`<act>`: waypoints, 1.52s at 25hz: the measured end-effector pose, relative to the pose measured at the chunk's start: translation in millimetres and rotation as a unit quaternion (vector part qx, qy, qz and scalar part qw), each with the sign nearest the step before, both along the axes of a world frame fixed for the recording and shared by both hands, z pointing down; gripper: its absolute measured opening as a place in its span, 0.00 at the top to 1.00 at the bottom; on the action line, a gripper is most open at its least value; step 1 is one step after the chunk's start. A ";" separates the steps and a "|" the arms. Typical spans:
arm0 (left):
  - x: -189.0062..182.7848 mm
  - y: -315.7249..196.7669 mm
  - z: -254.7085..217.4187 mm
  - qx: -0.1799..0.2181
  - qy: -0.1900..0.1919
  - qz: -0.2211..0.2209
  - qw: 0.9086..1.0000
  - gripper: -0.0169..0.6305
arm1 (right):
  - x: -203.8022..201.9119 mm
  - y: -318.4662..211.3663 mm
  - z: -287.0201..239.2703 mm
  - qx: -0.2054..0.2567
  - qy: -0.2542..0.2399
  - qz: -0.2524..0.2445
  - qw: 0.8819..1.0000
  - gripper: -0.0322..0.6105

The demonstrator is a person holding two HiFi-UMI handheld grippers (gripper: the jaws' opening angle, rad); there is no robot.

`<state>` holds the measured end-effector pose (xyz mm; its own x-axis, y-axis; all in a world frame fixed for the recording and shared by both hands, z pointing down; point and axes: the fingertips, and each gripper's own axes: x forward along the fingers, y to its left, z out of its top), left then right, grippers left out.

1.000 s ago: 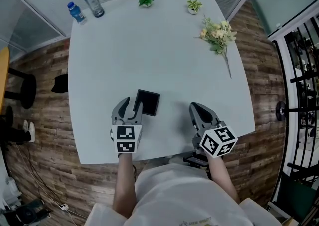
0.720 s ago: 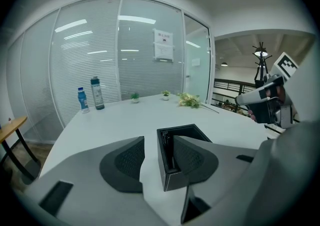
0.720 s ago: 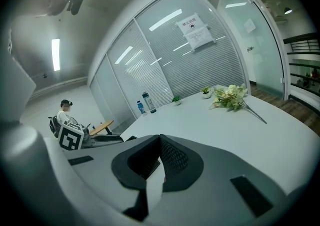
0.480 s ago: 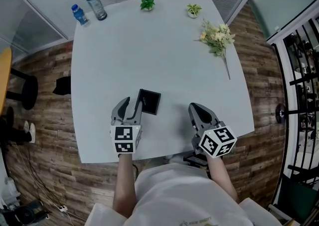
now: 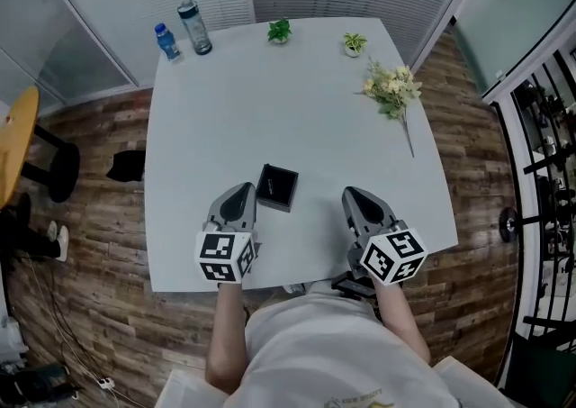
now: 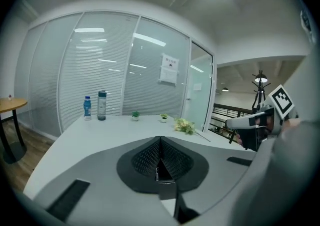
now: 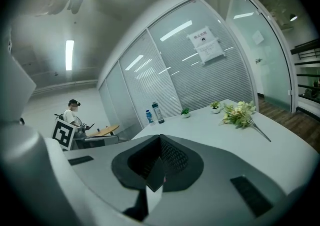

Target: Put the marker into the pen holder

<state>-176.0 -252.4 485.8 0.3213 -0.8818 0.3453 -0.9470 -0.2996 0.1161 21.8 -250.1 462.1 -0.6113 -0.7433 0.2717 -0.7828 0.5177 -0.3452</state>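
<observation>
The black square pen holder (image 5: 277, 187) stands on the white table (image 5: 270, 109), near its front edge. A thin pale streak shows inside the holder; I cannot tell if it is the marker. My left gripper (image 5: 239, 195) rests just left of the holder, shut and empty. In the left gripper view its jaws (image 6: 160, 141) meet with nothing between them. My right gripper (image 5: 357, 195) sits to the right of the holder, apart from it, also shut and empty (image 7: 160, 140).
Two bottles (image 5: 194, 26) stand at the far left corner. Two small potted plants (image 5: 280, 31) and a flower sprig (image 5: 391, 88) lie along the far and right side. A dark stool (image 5: 54, 167) and wood floor lie left of the table.
The left gripper's jaws went from wide open beside the holder to shut, and the gripper drew back a little toward me. The right gripper stayed in place.
</observation>
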 end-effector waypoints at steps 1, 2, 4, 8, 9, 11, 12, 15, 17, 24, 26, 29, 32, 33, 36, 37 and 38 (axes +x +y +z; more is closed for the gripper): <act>-1.5 2.5 -5.4 0.004 0.008 -0.001 1.000 0.96 | -1.9 1.1 -4.0 0.004 -0.001 -0.001 1.000 0.93; -3.1 4.4 -10.7 0.008 0.014 -0.001 1.000 0.96 | -3.6 1.9 -7.8 0.008 -0.003 -0.003 1.000 0.93; -6.4 7.4 -20.2 0.018 0.022 -0.003 1.000 0.96 | -6.6 3.4 -13.9 0.015 -0.006 -0.005 1.000 0.93; -8.2 11.5 -28.3 0.027 0.032 -0.006 0.999 0.96 | -8.1 7.2 -19.6 0.023 -0.005 -0.009 1.000 0.93; -7.7 12.2 -29.2 0.028 0.033 -0.006 0.999 0.96 | -8.0 7.9 -20.8 0.024 -0.004 -0.010 1.000 0.93; -6.6 13.3 -31.7 0.029 0.036 -0.005 0.999 0.96 | -8.1 9.0 -24.1 0.026 -0.004 -0.011 1.000 0.93; -6.1 13.9 -32.9 0.030 0.038 -0.004 0.999 0.96 | -8.3 9.8 -25.7 0.027 -0.003 -0.012 1.000 0.93; -4.6 14.2 -34.1 0.031 0.040 -0.002 0.999 0.96 | -8.5 11.3 -27.3 0.030 0.000 -0.012 0.999 0.93; -3.1 13.1 -33.6 0.031 0.040 0.000 0.999 0.96 | -7.5 11.2 -26.5 0.029 0.001 -0.012 1.000 0.93; -0.1 9.9 -34.0 0.029 0.043 0.003 0.999 0.96 | -2.9 9.6 -27.5 0.029 0.000 -0.009 1.000 0.93; 0.1 9.2 -34.6 0.030 0.043 0.004 0.999 0.96 | -2.3 9.1 -27.8 0.028 0.000 -0.008 1.000 0.93; 0.8 9.4 -34.9 0.030 0.043 0.005 0.999 0.96 | 0.5 9.1 -26.6 0.027 0.000 -0.005 1.000 0.93; 0.4 8.7 -34.5 0.030 0.043 0.004 0.999 0.96 | 1.7 8.0 -26.5 0.028 0.000 -0.003 1.000 0.93; -0.1 8.6 -34.4 0.030 0.044 0.004 0.999 0.96 | 1.5 7.9 -26.6 0.028 0.000 -0.003 1.000 0.93; -1.6 8.8 -34.2 0.030 0.045 0.004 0.999 0.96 | 0.4 8.8 -26.4 0.028 0.001 -0.003 1.000 0.93; -1.9 9.0 -34.2 0.031 0.045 0.004 0.998 0.96 | 0.2 9.2 -26.1 0.028 0.001 -0.003 1.000 0.93; -2.3 9.1 -34.2 0.031 0.045 0.004 0.998 0.96 | 0.0 9.6 -25.9 0.028 0.001 -0.003 1.000 0.93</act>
